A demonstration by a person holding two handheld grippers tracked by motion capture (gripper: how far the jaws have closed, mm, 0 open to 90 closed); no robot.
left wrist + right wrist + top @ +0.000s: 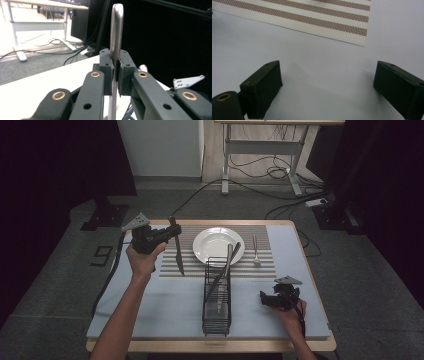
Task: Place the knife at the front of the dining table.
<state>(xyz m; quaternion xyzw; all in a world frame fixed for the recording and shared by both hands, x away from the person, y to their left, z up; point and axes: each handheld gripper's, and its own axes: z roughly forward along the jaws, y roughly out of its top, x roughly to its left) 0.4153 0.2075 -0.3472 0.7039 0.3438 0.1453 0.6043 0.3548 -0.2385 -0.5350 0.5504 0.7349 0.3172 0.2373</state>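
Left gripper [115, 72]: jaws closed tight on the knife [115, 32]; in the left gripper view the metal handle stands upright between the two pads, its rounded end well above them.
Knife [177, 251]: in the high view it hangs from the left gripper [171, 234] blade down, the tip at or just above the left end of the striped placemat [260, 265]; whether it touches cannot be told.
Room around the knife: bare placemat lies between the blade and the white plate [212, 245]; the table's left edge is farther off, beyond the hand.
Right gripper [327, 82]: jaws spread wide with nothing between them; in the right gripper view they point down at bare blue table surface [312, 65], with the placemat's near edge and corner beyond.
Right gripper in the high view [270, 300]: low over the table's right front, near the front edge, well apart from the knife.
Wire rack [217, 295]: stands between the two grippers at the front middle, holding utensils that lean toward the plate.
Fork [255, 251]: lies on the placemat just right of the plate.
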